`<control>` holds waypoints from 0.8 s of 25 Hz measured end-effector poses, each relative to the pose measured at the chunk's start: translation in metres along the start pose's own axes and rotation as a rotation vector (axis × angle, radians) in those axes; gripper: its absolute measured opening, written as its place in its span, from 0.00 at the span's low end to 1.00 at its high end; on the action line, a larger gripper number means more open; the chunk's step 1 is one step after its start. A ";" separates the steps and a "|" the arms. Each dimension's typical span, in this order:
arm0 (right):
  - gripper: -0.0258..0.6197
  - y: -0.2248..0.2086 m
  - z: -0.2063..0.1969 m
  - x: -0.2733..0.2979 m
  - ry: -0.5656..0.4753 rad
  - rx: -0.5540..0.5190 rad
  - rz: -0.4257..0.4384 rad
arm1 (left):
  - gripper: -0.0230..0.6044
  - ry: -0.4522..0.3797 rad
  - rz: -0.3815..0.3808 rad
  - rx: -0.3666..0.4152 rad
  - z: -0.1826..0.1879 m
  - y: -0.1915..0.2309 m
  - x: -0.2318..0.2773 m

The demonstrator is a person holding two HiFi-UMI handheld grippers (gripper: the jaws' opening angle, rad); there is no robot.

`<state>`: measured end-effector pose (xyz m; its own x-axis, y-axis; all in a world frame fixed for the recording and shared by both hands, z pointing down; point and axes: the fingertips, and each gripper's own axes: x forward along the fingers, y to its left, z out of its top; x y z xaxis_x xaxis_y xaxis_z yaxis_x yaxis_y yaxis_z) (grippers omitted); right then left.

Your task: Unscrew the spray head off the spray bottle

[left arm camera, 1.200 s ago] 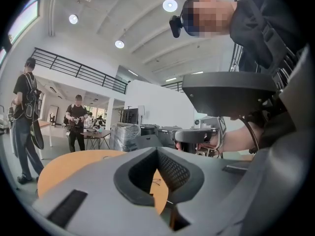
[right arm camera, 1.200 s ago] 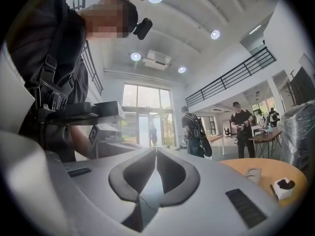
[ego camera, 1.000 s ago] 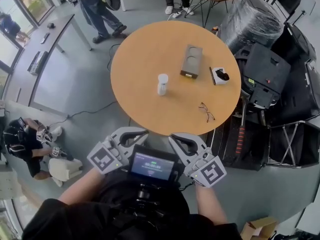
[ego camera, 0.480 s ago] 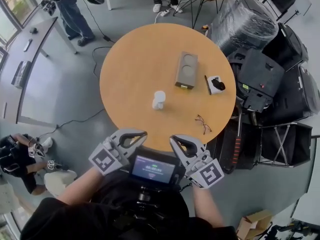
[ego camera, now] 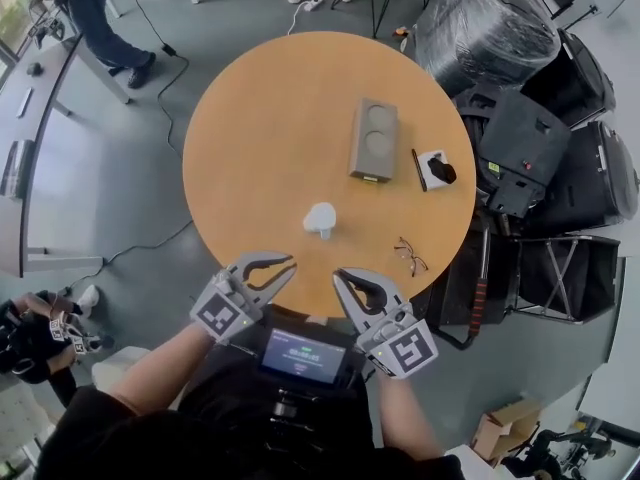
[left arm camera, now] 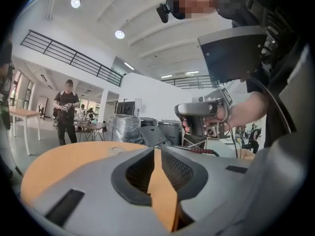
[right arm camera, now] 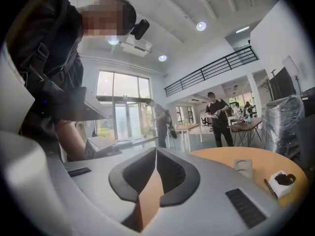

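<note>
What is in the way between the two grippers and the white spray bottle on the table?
Nothing visible. Only bare table lies between the spray bottle and the left gripper, whose empty jaws have just been opening, and the right gripper. The glasses lie off to the right.

You wear a black short-sleeved top, and a black box-shaped chest unit with a lit rectangular screen sits at its front. A small black camera is mounted at your head. Your left gripper and right gripper are pale grey moulded shells with black ribbed jaw linings (the left's jaws have just been opening, nothing between them). Each carries a grey cube with black-and-white square markers.
</note>
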<state>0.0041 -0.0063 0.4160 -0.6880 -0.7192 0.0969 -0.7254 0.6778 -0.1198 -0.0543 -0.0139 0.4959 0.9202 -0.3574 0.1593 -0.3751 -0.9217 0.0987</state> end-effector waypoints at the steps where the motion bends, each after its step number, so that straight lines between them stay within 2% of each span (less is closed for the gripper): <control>1: 0.08 -0.005 -0.006 0.005 0.005 0.005 -0.003 | 0.16 0.010 0.005 0.000 -0.009 0.005 0.006; 5: 0.08 -0.025 -0.033 0.020 0.009 0.037 -0.015 | 0.20 0.039 0.043 -0.008 -0.042 0.025 0.030; 10: 0.08 -0.053 -0.064 0.033 0.023 0.038 0.011 | 0.26 0.098 0.100 -0.016 -0.093 0.047 0.061; 15: 0.08 -0.071 -0.091 0.037 0.033 0.049 0.038 | 0.46 0.175 0.156 -0.026 -0.154 0.057 0.085; 20: 0.08 -0.084 -0.136 0.035 0.049 0.056 0.038 | 0.54 0.191 0.200 -0.029 -0.210 0.066 0.118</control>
<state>0.0384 -0.0676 0.5643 -0.7163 -0.6837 0.1392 -0.6973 0.6941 -0.1791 0.0060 -0.0855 0.7276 0.7909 -0.4945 0.3604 -0.5528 -0.8300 0.0743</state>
